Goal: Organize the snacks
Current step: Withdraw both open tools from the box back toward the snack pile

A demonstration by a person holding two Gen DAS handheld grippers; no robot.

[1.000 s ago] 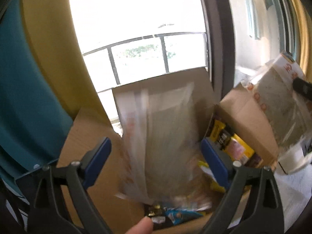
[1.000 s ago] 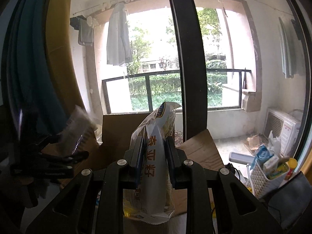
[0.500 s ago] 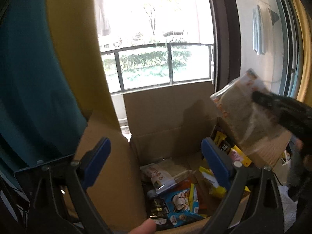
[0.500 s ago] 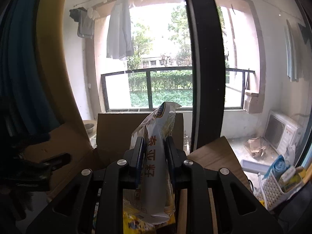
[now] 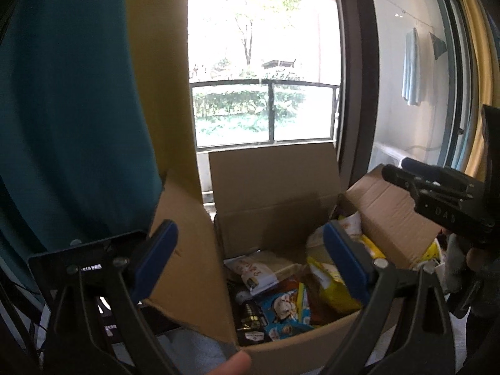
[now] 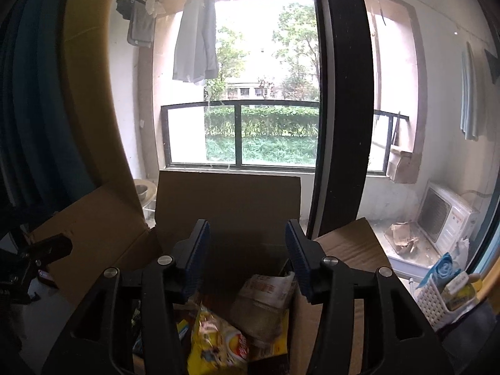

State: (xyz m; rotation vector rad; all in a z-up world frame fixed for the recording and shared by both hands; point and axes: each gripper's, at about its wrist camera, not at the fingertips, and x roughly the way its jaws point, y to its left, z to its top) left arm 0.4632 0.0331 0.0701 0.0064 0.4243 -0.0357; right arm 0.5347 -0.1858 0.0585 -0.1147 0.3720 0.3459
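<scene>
the left gripper point(image 5: 250, 262) hovers over the open cardboard box point(image 5: 275, 187), its blue pads spread wide with nothing between them. the box fills the lower middle of the left wrist view, flaps standing up at 12, 9 and 2 o'clock. inside lie the snacks: a pale packet with red print point(image 5: 254, 273) near the centre, a blue cartoon packet point(image 5: 286, 309) at 6 o'clock of it, and a yellow bag point(image 5: 332, 284) toward 3 o'clock.

the right gripper point(image 6: 247, 257) hangs above the same box point(image 6: 228, 200), its jaws opening and empty. below the gap, a clear seed bag with red lettering point(image 6: 265, 300) lies in the box, free of the pads, leaning against the wall at 3 o'clock, with a yellow chip bag point(image 6: 215, 343) just beside it at 7 o'clock.

in the left wrist view the right gripper's black body point(image 5: 437, 193) shows at 3 o'clock, over the right flap.
</scene>
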